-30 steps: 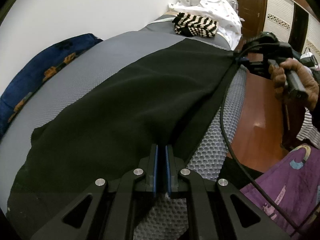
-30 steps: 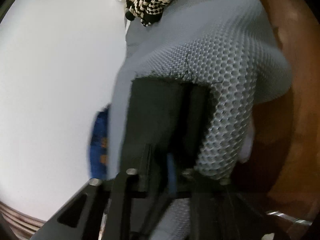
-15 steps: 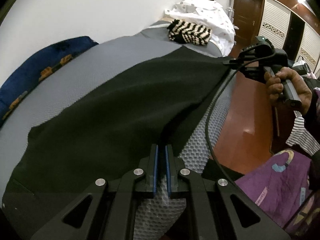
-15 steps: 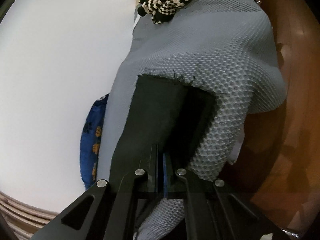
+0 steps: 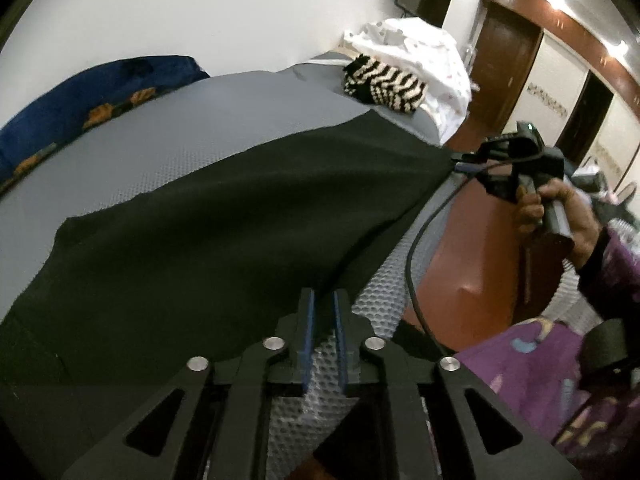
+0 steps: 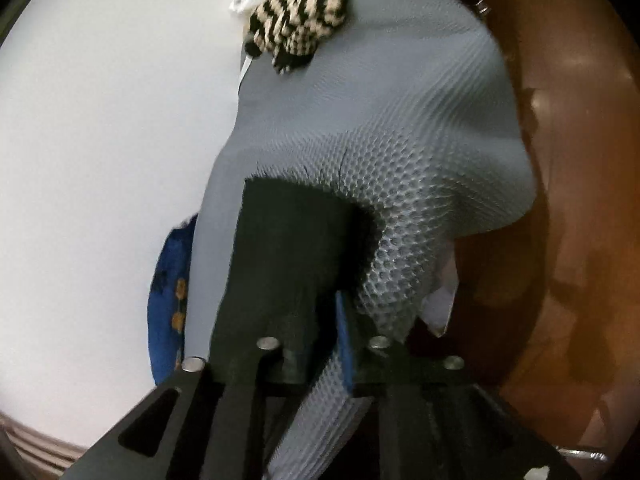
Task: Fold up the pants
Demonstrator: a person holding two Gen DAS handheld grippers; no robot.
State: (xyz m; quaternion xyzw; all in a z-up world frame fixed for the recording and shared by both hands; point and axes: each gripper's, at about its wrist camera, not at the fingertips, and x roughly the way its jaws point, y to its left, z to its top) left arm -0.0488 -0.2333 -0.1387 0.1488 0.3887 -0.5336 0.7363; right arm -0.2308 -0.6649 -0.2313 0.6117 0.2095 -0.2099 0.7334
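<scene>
Both your tongs were clamped on the pants (image 5: 208, 240) a second ago; now they are opening and the cloth has slipped free. The left tongs (image 5: 322, 320) show only grey mattress (image 5: 240, 120) in a narrow gap. The right tongs (image 6: 320, 320) are parting just off the hem. The pants lie flat along the bed's near edge, so this fold looks set. Both hands tilt downward.

Left claw (image 5: 323, 300): angled downward, jaws opening, narrow gap between the blue pads, nothing pinched between them at the tips. Right claw (image 6: 326, 308): also tilted down, jaws opening; left pad hard to make out in the blurred wrist view. Right hand (image 5: 560, 216) wraps the claw's handle, purple sleeve behind it.
</scene>
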